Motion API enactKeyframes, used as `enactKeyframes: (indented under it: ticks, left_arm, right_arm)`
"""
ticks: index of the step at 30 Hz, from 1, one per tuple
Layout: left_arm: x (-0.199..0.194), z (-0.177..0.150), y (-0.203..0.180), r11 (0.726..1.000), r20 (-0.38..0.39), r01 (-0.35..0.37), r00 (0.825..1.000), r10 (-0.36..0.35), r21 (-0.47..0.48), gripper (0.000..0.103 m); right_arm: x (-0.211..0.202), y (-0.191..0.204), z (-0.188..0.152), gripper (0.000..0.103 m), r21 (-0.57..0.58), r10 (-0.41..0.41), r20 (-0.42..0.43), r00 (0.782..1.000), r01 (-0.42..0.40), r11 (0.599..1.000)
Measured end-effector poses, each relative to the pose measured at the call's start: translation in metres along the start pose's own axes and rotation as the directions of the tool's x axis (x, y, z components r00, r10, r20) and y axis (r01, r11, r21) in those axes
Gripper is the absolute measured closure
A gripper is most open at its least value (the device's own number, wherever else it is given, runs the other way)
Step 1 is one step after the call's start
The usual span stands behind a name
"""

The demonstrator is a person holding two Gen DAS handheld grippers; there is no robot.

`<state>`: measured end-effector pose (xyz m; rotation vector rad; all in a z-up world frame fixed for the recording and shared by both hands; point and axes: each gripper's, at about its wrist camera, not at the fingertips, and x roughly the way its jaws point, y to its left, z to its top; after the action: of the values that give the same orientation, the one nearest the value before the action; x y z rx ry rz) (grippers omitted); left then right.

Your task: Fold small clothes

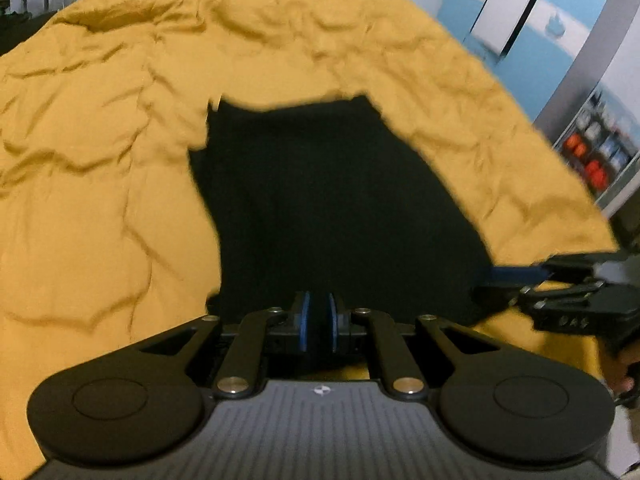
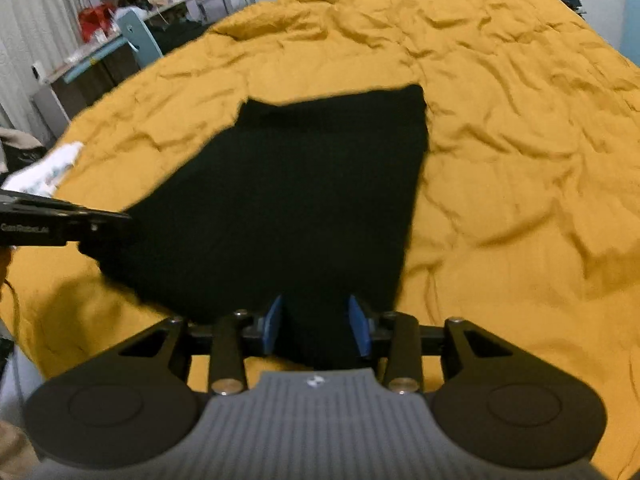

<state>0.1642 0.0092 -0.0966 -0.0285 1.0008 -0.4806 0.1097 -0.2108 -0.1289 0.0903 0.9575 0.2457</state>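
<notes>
A small black garment point(image 1: 328, 208) lies spread on a wrinkled mustard-yellow bedspread point(image 1: 100, 160); it also shows in the right wrist view point(image 2: 288, 200). My left gripper point(image 1: 318, 326) is at the garment's near edge, its blue pads close together with black cloth between them. My right gripper point(image 2: 316, 326) is at the near edge of the garment too, its blue pads set apart with black cloth lying between them. The right gripper shows at the right edge of the left wrist view point(image 1: 516, 276), and the left gripper at the left edge of the right wrist view point(image 2: 100, 232).
The yellow bedspread point(image 2: 520, 200) covers the whole bed. A white cloth point(image 2: 44, 172) lies at the bed's left edge. Shelves and a desk point(image 2: 100, 52) stand beyond on the left, a cabinet and shelf point(image 1: 592, 152) on the right.
</notes>
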Motion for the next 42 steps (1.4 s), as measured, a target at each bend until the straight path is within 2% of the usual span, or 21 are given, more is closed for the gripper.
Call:
enactKeyframes:
  ticks: [3,5,9,17,20,22,23,25,27,30,31,32,34,36,39,42]
  left_arm:
    - [0.018,-0.021,0.001,0.999,-0.041,-0.033,0.999,0.033,0.005,0.092]
    - [0.028,-0.036,0.001,0.999,-0.023,-0.045,0.999,0.045,0.018,0.092]
    - [0.035,-0.042,0.009,0.999,-0.02,-0.032,0.999,0.031,-0.032,0.093]
    - [0.024,-0.038,0.007,0.999,0.0,-0.031,1.0,0.031,-0.042,0.093]
    - [0.007,-0.031,0.003,0.999,0.027,-0.028,0.999,0.029,-0.04,0.091]
    - [-0.008,-0.024,-0.001,0.999,0.068,-0.038,0.997,0.04,-0.028,0.087]
    - [-0.016,-0.02,-0.004,0.998,0.093,-0.053,0.994,0.055,-0.024,0.084]
    - [-0.032,-0.012,-0.009,0.994,0.158,-0.105,0.982,0.107,-0.02,0.083]
    - [-0.047,-0.005,-0.014,0.987,0.233,-0.158,0.959,0.16,-0.025,0.076]
    - [-0.07,0.002,-0.026,0.972,0.345,-0.232,0.911,0.227,-0.028,0.055]
    - [-0.077,0.005,-0.031,0.967,0.373,-0.252,0.895,0.245,-0.03,0.043]
    - [-0.082,0.006,-0.036,0.963,0.398,-0.267,0.88,0.257,-0.032,0.032]
    - [-0.092,0.007,-0.046,0.956,0.442,-0.29,0.854,0.274,-0.031,0.018]
    - [-0.101,0.007,-0.053,0.95,0.463,-0.311,0.839,0.286,-0.024,0.015]
    - [-0.112,0.005,-0.062,0.933,0.486,-0.353,0.806,0.338,-0.063,0.01]
    - [-0.119,-0.002,-0.066,0.923,0.511,-0.371,0.776,0.369,-0.102,0.008]
  right_arm:
    - [0.013,0.006,-0.023,0.069,-0.036,-0.038,0.008,0.999,0.038,0.999]
    - [0.023,0.007,-0.032,0.069,-0.039,-0.052,0.018,0.998,0.053,0.998]
    - [0.035,0.003,-0.043,0.069,-0.026,-0.061,0.042,0.997,0.062,0.998]
    - [0.029,0.003,-0.028,0.069,-0.008,-0.057,0.012,0.998,0.057,0.998]
    - [0.016,0.006,-0.016,0.06,-0.003,-0.037,-0.007,0.999,0.037,0.999]
    - [0.003,0.006,-0.008,0.047,0.026,-0.019,0.001,1.0,0.019,0.999]
    - [-0.005,0.006,-0.004,0.046,0.033,-0.026,0.015,1.0,0.026,0.999]
    - [-0.025,0.01,0.005,0.045,0.019,-0.043,0.063,0.997,0.042,0.999]
    - [-0.044,0.016,0.013,0.04,-0.004,-0.051,0.116,0.992,0.052,0.999]
    - [-0.075,0.028,0.021,0.029,-0.03,-0.078,0.229,0.97,0.087,0.996]
    - [-0.084,0.031,0.022,0.025,-0.034,-0.086,0.26,0.962,0.098,0.995]
    - [-0.092,0.035,0.022,0.024,-0.039,-0.094,0.288,0.953,0.11,0.993]
    - [-0.106,0.045,0.022,0.022,-0.053,-0.101,0.333,0.937,0.125,0.991]
    - [-0.118,0.055,0.019,0.022,-0.049,-0.117,0.378,0.918,0.146,0.988]
    - [-0.133,0.067,0.009,0.021,0.033,-0.189,0.433,0.881,0.194,0.98]
    - [-0.144,0.08,-0.006,0.021,0.054,-0.186,0.448,0.875,0.181,0.982]
